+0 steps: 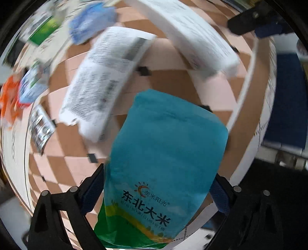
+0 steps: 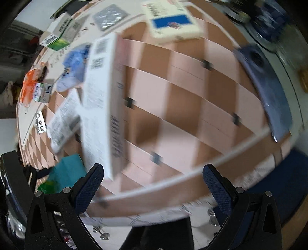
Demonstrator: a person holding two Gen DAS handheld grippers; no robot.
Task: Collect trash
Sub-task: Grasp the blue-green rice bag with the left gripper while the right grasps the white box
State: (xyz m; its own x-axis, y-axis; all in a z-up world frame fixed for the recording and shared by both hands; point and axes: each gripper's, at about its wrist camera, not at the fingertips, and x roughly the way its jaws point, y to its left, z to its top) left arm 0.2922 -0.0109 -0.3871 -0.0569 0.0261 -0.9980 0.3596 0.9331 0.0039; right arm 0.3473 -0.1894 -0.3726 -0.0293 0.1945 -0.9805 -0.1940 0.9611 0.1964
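Observation:
My left gripper is shut on a teal rice bag, held above the checkered table; the bag also shows in the right wrist view. My right gripper is open and empty above the table's near edge. A long white box lies just ahead of its left finger; it also shows in the left wrist view. A second white printed box lies on the table ahead of the bag. The right gripper's finger shows at the top right of the left wrist view.
More litter lies on the table: a blue plastic bag, a green-and-white box, an orange wrapper, a blister pack, a silver pouch, a cream box with blue label, a dark blue pouch.

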